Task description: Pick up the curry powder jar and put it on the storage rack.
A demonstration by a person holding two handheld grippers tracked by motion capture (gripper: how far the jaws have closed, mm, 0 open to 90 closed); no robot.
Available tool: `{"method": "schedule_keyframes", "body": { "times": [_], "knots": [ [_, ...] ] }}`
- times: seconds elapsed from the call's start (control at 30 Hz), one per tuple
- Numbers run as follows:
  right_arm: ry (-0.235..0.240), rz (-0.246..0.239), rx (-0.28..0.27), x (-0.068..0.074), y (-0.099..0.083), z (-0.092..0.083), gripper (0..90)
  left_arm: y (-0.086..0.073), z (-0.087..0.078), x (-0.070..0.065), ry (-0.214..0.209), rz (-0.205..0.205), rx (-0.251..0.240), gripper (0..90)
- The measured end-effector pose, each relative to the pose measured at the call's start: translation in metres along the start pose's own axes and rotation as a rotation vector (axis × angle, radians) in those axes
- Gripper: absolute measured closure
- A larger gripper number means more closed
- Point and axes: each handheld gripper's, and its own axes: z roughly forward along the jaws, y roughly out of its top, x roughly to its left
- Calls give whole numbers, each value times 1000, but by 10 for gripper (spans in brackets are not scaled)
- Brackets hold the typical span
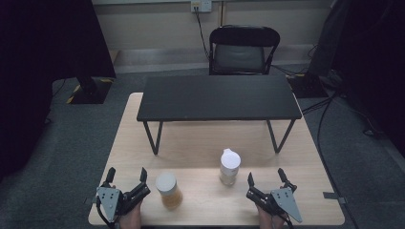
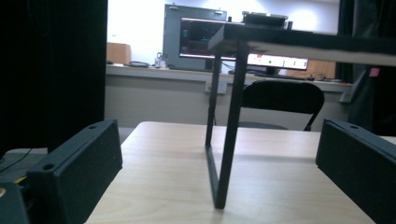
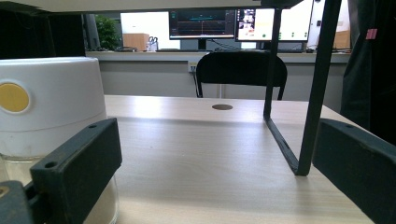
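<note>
Two clear jars are standing on the pale wooden table [image 1: 200, 143], the white-lidded amber jar [image 1: 168, 190] beside the left tool [image 1: 127, 178], the spouted one [image 1: 229, 166] near the right tool [image 1: 265, 178]; both tools are gaping wide, holding nothing, seemingly preparing to reach.

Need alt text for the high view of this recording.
Two open grippers, left and right, rest at the near edge of a wooden table, flanking two white-capped jars. A black raised shelf stands behind them.
</note>
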Motion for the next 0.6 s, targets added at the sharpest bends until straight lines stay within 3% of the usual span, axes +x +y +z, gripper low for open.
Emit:
{"method": "schedule_keyframes", "body": {
  "times": [0.17,0.37,0.6],
  "knots": [
    [0,0,0,0,0,0,0,13,-7,0,-51,-16,-17,0],
    [0,0,0,0,0,0,0,18,-12,0,-85,-27,-39,0],
    [-1,0,0,0,0,0,0,22,-14,2,-148,-32,-21,0]
  ]
}}
